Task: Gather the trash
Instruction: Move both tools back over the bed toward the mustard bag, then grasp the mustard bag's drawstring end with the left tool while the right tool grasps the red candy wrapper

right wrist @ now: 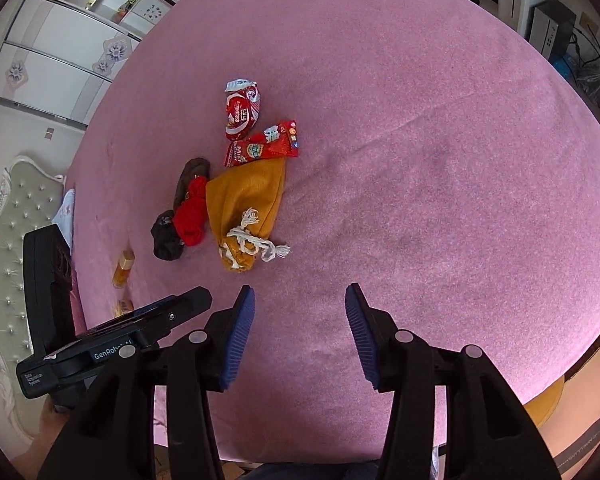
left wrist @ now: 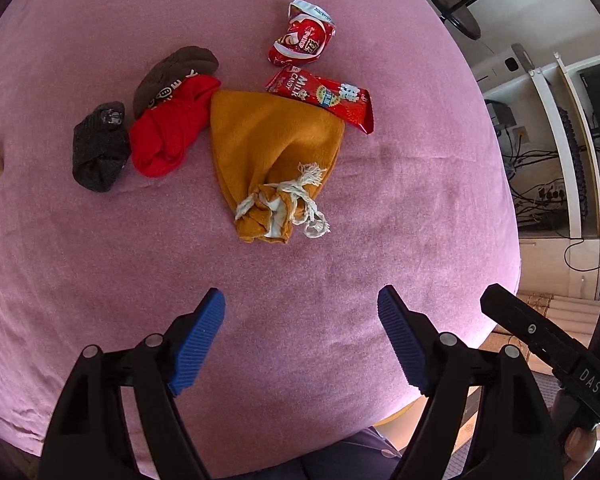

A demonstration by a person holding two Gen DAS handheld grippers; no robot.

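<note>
A mustard drawstring bag (left wrist: pixel 276 152) (right wrist: pixel 246 208) lies flat on the pink bedspread (left wrist: pixel 400 208) (right wrist: pixel 420 184), its white cord (left wrist: pixel 306 200) (right wrist: pixel 256 240) at the near end. Behind it lie a red milk-candy wrapper (left wrist: pixel 324 98) (right wrist: pixel 264 146) and a crumpled red-and-white snack wrapper (left wrist: pixel 302 36) (right wrist: pixel 242 110). To its left sit a red sock (left wrist: pixel 168 132) (right wrist: pixel 190 214), a brown sock (left wrist: pixel 172 74) (right wrist: pixel 190 178) and a dark grey sock (left wrist: pixel 98 148) (right wrist: pixel 166 238). My left gripper (left wrist: pixel 300 308) hangs open over bare cloth nearer than the bag. My right gripper (right wrist: pixel 300 300) is open too, with nothing between its blue pads.
Small amber bottles (right wrist: pixel 124 268) stand at the bed's left edge beside a padded headboard (right wrist: pixel 12 216). White shelves with cables (left wrist: pixel 556 152) and a black chair (left wrist: pixel 460 4) stand past the bed's right edge. The other gripper's black body shows at each view's side (left wrist: pixel 548 344) (right wrist: pixel 100 340).
</note>
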